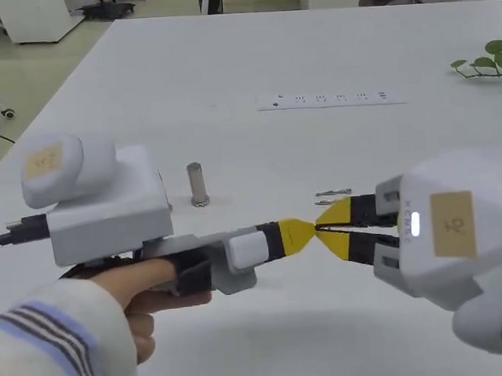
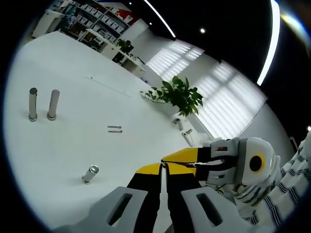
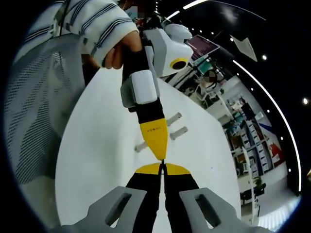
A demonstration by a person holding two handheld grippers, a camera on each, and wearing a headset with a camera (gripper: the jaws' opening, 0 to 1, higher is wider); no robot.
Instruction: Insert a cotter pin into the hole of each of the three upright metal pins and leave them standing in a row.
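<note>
My left gripper (image 1: 309, 233) and my right gripper (image 1: 324, 229) meet tip to tip above the table, both shut. I cannot tell if anything thin is pinched where the tips touch. The left gripper view has its own shut jaws (image 2: 163, 167) with the right gripper (image 2: 189, 158) coming in from the right. In the right gripper view the shut tips (image 3: 163, 169) touch the left gripper (image 3: 154, 131). Two metal pins (image 2: 33, 104) (image 2: 52, 104) stand upright and a third pin (image 2: 90, 174) lies on its side. One upright pin (image 1: 197, 184) shows behind the left gripper. Two cotter pins (image 1: 330, 196) (image 2: 114, 128) lie on the table.
The white table (image 1: 252, 60) stretches far back, with a thin printed strip (image 1: 331, 99) across its middle. A potted plant (image 1: 486, 61) sits at the far right edge. A hand in a striped sleeve (image 1: 113, 307) holds the left gripper.
</note>
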